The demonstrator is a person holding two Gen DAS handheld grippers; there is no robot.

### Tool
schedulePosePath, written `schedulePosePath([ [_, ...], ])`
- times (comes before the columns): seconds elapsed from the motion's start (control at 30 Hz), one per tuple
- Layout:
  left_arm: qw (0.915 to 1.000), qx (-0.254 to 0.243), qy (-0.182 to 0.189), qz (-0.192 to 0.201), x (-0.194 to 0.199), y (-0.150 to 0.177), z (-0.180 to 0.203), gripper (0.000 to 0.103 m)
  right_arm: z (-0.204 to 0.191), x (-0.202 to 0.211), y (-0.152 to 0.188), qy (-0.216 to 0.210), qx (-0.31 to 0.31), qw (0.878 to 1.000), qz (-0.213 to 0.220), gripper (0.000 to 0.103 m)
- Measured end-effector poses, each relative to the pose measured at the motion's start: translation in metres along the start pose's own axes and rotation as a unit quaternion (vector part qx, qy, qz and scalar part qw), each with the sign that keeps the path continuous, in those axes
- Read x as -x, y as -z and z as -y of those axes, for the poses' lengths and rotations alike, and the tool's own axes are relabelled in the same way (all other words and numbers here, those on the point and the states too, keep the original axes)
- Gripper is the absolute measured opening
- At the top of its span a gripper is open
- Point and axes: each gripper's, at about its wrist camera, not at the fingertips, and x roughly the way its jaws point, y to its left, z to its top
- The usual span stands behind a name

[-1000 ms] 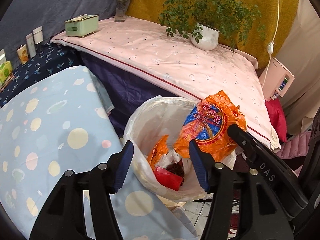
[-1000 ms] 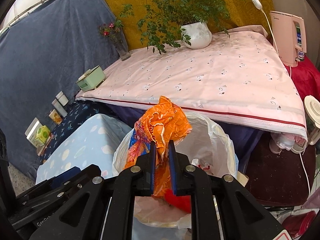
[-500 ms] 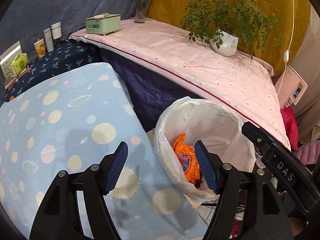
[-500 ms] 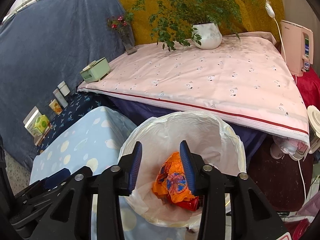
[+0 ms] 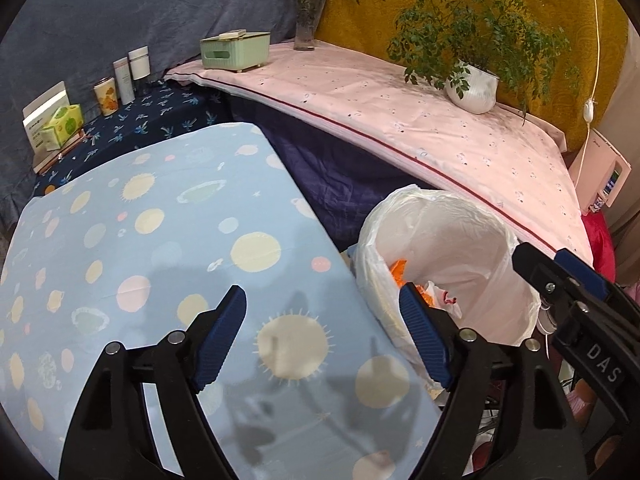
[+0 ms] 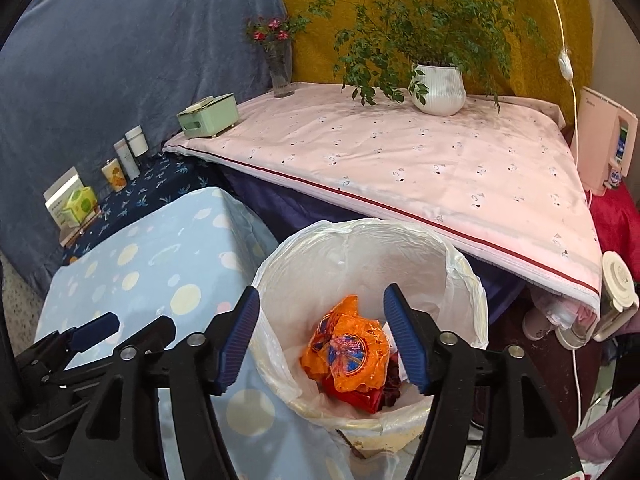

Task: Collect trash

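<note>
Orange wrapper (image 6: 347,354) dropped in lined bin (image 6: 472,280): judged light, crinkly, slippery, best pinched at a fold; right claw (image 6: 325,340) and left claw (image 5: 322,336) just opened, both empty.

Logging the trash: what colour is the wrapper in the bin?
Orange wrapper with a blue round logo; clearest from the right wrist.

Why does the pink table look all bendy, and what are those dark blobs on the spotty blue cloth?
Left wrist view: the fisheye lens curves the pink tablecloth's edge, and black corners ring the picture; the dark blobs on the blue spotted cloth look like shadows, probably cast by the open left claw. Right wrist view: the same bending; the orange wrapper in the lined bin looks sharp.
</note>
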Motion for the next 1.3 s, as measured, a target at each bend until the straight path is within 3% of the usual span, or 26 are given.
schedulePosePath([
  [0.17, 0.9999, 0.003, -0.012, -0.004, 0.001, 0.011, -0.008, 0.08, -0.004, 0.003, 0.008, 0.008, 0.01, 1.0, -0.006, 0.072],
  [0.27, 0.9998, 0.004, -0.019, -0.006, 0.002, 0.018, -0.011, 0.083, -0.003, 0.003, 0.014, 0.01, 0.013, 1.0, -0.011, 0.085],
  [0.4, 0.9996, -0.004, -0.028, -0.006, 0.003, 0.026, -0.012, 0.086, -0.004, 0.0, 0.021, 0.014, 0.028, 0.999, -0.025, 0.086],
  [0.5, 0.9994, -0.008, -0.032, -0.01, 0.002, 0.032, -0.012, 0.086, -0.003, 0.0, 0.027, 0.016, 0.029, 0.999, -0.031, 0.096],
  [0.8, 0.999, -0.004, -0.038, -0.021, 0.0, 0.045, -0.014, 0.089, 0.003, 0.005, 0.039, 0.035, 0.038, 0.998, -0.031, 0.096],
  [1.3, 0.9988, -0.007, -0.048, -0.006, 0.011, 0.046, -0.007, 0.092, 0.003, 0.023, 0.045, 0.053, 0.06, 0.997, -0.011, 0.096],
])
